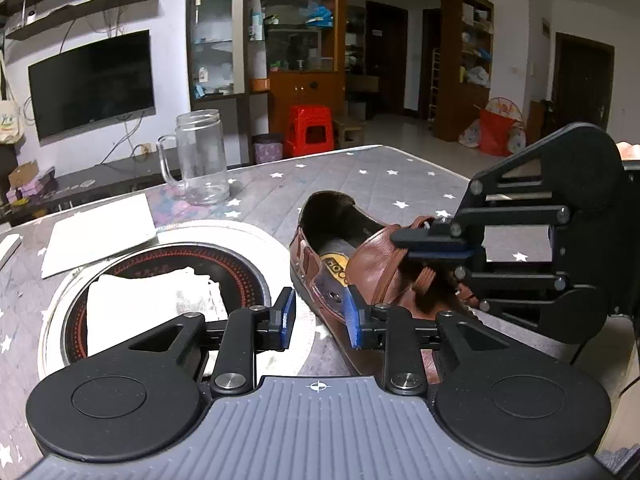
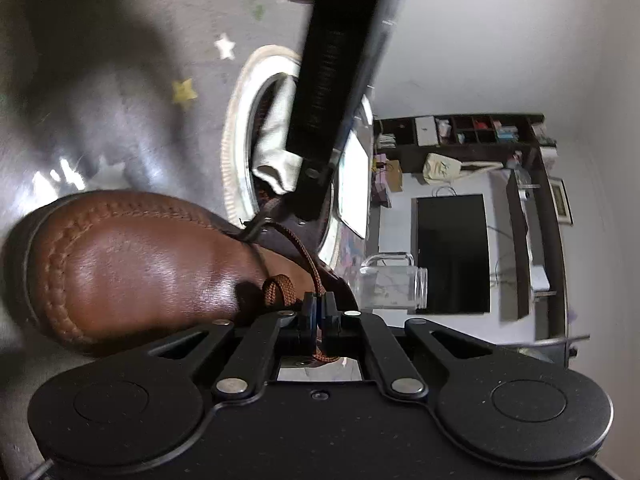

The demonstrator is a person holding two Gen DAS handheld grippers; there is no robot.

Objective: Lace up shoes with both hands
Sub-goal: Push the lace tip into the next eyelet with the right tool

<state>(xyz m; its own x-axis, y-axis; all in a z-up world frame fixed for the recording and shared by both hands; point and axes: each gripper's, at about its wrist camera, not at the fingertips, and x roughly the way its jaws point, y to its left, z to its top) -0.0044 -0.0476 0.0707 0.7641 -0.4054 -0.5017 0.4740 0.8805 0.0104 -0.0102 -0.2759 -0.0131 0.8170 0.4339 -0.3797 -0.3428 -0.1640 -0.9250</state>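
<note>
Between the closed pads of the right gripper [image 2: 319, 312] runs the brown lace [image 2: 308, 258], pinched tight, and that is the whole story of this moment. From the pinch the cord climbs away over the shoe's vamp toward the eyelet row, with a short folded loop of the same lace lying just beside the pads on the leather. Its long axis runs along the tongue line, straight out from the right tongs.

Over on the other side, the left gripper [image 1: 320, 316] has its blue-tipped jaws spread wide, holding nothing, hovering just beside the near flank of the brown leather shoe [image 1: 360, 264]. That shoe lies on the star-print tablecloth [image 1: 380, 176], heel opening pointing away from the left camera and toe toward the person, right next to the round cooktop [image 1: 256, 280] set in the table. A glass mug [image 1: 200, 156] stands well apart, farther back.

My read: the right hand owns the lace, and the left is the nearer free hand for the side eyelets.
</note>
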